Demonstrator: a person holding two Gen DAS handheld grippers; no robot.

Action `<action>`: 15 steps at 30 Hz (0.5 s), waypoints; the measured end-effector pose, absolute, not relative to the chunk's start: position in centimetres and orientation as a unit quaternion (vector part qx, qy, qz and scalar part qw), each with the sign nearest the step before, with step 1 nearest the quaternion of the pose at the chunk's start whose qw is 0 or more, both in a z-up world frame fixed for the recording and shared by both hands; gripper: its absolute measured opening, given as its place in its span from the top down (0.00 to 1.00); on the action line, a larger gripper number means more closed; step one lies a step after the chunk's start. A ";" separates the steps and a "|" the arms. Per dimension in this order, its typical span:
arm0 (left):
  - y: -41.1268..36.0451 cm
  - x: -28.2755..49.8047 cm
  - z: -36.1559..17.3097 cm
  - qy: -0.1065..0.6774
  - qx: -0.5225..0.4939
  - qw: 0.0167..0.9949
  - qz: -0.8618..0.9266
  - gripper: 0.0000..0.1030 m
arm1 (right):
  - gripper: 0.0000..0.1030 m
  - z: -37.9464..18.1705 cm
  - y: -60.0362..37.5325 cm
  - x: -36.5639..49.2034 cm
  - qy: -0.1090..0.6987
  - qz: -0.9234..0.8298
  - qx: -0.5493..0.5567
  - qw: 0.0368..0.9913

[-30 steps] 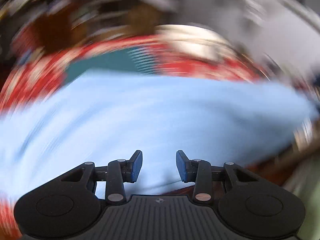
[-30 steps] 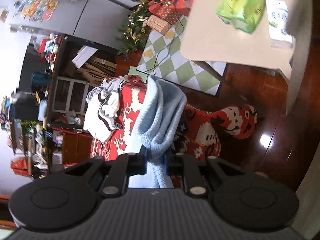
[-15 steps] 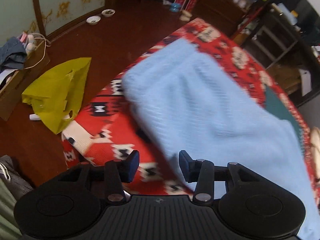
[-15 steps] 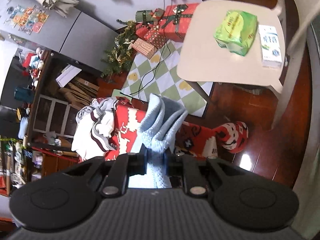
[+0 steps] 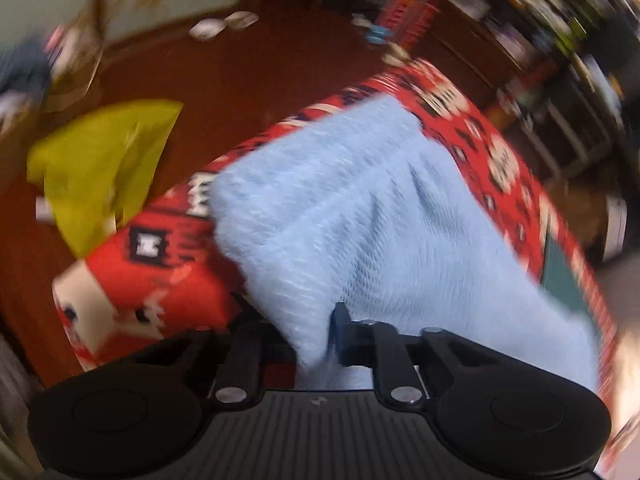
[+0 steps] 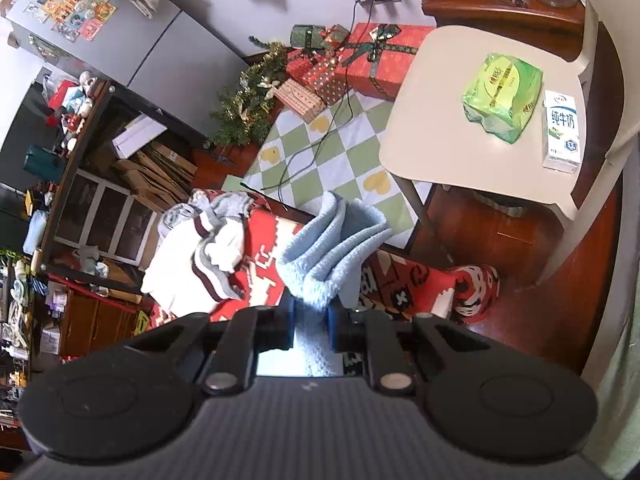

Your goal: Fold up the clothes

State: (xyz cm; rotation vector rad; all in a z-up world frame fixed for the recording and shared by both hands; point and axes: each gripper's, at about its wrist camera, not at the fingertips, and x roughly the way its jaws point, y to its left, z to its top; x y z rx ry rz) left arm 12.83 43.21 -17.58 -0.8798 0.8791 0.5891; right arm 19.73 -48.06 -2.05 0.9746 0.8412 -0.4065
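1. A lived-in home, with a dark wooden floor [image 6: 516, 236].
2. A small Christmas tree [image 6: 248, 108] and wrapped presents [image 6: 372, 60] stand by the wall.
3. A fridge [image 6: 132, 40] carries stickers.
4. Crowded shelves [image 6: 72, 168] hold boxes and trinkets.
5. Tissues [image 6: 502, 96] and a milk carton [image 6: 562, 130] sit on a chair seat.

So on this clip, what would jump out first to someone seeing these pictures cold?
The light blue fleece garment dominates: it spreads over the red patterned cover in the left wrist view, with the left hand-held gripper closed on its near edge. In the right wrist view the right hand-held gripper pinches a bunched fold of it. Behind, the red gift boxes and small tinsel tree catch the eye, upper centre.
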 end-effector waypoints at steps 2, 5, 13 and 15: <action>43.5 13.9 -15.8 0.396 -0.409 0.779 0.262 0.90 | 0.85 -0.8 -47.5 20.3 0.379 -0.180 0.456 0.785; 44.0 15.8 -12.7 0.382 -0.410 0.792 0.243 0.90 | 0.85 2.3 -46.3 22.4 0.362 -0.153 0.460 0.797; 45.8 21.3 -3.7 0.336 -0.411 0.825 0.194 0.92 | 0.86 14.3 -41.1 32.2 0.306 -0.025 0.431 0.849; 46.6 23.0 -0.8 0.315 -0.395 0.842 0.186 0.92 | 0.86 17.0 -40.6 33.2 0.288 -0.004 0.428 0.857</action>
